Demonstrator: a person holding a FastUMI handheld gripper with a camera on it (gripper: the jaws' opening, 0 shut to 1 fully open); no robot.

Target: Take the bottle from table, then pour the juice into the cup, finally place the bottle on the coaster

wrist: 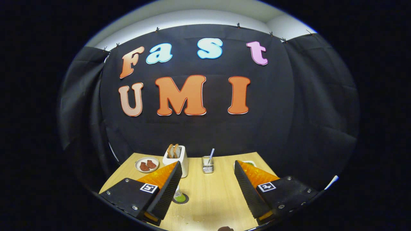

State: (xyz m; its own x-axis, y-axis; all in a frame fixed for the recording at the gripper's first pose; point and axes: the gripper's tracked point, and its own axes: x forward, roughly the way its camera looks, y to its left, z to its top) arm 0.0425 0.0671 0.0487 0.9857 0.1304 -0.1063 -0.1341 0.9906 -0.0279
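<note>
Gripper view: over the pale wooden table [205, 195] the black-and-orange gripper [205, 183] gapes wide, holding nothing; beyond it a small clear glass cup with a straw [207, 165], while the green-based bottle [179, 195] stands on its dark round coaster [180, 201] behind the left finger — task looks finished

Black cloth wall [199, 128] hangs behind a light wooden table [212, 199], white ceiling [192, 16] above.
</note>
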